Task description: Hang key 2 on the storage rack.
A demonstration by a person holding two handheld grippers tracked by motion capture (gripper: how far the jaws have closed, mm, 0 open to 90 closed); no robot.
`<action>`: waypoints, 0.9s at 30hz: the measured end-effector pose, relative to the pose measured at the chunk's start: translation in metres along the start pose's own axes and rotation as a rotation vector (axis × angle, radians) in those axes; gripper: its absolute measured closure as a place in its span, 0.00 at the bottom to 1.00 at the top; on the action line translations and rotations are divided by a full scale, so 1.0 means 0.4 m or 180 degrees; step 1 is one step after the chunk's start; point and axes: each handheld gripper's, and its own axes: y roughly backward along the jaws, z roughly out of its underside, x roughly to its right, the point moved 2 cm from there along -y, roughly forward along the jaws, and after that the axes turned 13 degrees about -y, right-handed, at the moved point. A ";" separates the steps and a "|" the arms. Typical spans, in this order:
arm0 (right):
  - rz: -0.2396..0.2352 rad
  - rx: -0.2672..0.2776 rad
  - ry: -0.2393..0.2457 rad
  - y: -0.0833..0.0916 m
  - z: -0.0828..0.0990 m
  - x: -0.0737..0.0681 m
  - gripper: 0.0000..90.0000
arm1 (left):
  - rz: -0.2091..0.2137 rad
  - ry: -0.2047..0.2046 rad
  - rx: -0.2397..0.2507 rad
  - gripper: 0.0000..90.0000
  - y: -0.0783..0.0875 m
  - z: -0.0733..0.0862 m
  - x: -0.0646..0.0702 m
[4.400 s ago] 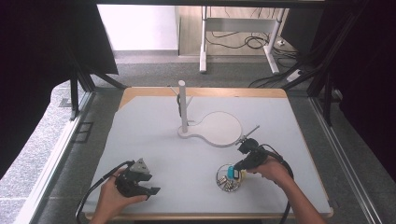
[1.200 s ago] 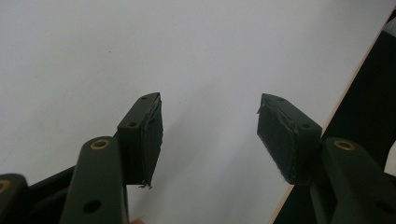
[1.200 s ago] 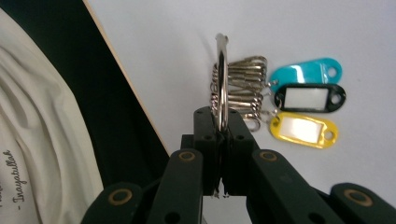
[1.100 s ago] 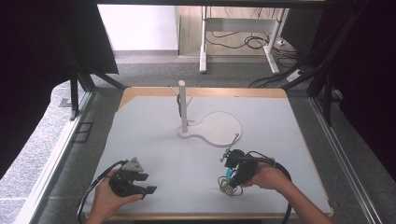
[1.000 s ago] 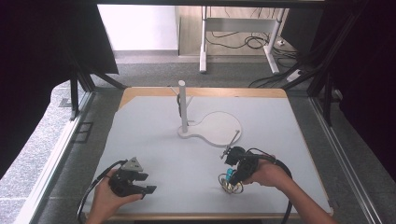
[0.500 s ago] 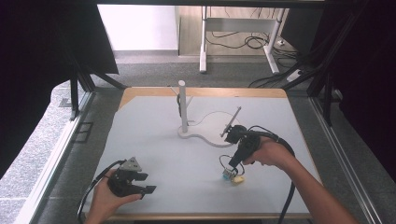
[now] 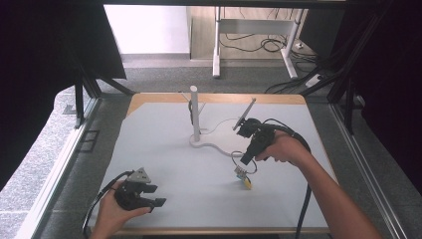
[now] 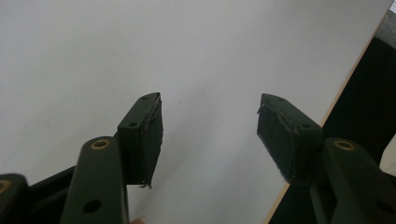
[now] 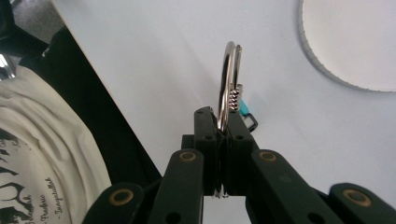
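Our right gripper (image 9: 223, 140) clamps its jaws on the metal ring (image 9: 229, 84); our left gripper's (image 8: 210, 135) jaws stand open near the surface's (image 7: 164, 149) front edge.

key ring (image 9: 229, 84) in right claw (image 9: 223, 125) above table (image 7: 164, 144), stand (image 7: 195, 115) to its left

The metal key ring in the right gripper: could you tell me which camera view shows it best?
The right gripper view: the key ring stands close up, pinched edge-on between the right gripper, with its small teal tag behind. The high view shows it small, hanging under that gripper above the table. The left gripper view looks at bare table.
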 end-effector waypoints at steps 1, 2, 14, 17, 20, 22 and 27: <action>0.0002 0.0003 0.0003 0.004 -0.004 0.002 0.96 | 0.0002 -0.0001 -0.0006 0.45 0.000 0.000 0.000; 0.0005 0.0013 -0.0012 0.007 -0.008 0.003 0.96 | 0.0006 -0.0021 -0.0021 0.46 0.001 0.000 -0.001; 0.0048 0.0135 -0.0135 0.067 -0.064 0.022 0.96 | -0.0029 -0.0024 0.0022 0.47 0.005 -0.002 0.000; 0.0047 0.0147 -0.0150 0.078 -0.081 0.027 0.96 | -0.0021 -0.0021 0.0022 0.47 0.005 -0.003 0.001; 0.0068 0.0153 -0.0172 0.085 -0.098 0.034 0.96 | -0.0015 -0.0019 0.0027 0.47 0.006 -0.002 0.000; 0.0084 0.0151 -0.0180 0.086 -0.110 0.037 0.96 | -0.0002 -0.0017 0.0021 0.47 0.009 -0.002 0.000; 0.0114 0.0154 -0.0201 0.094 -0.140 0.040 0.96 | 0.0011 -0.0029 0.0017 0.47 0.007 -0.003 0.001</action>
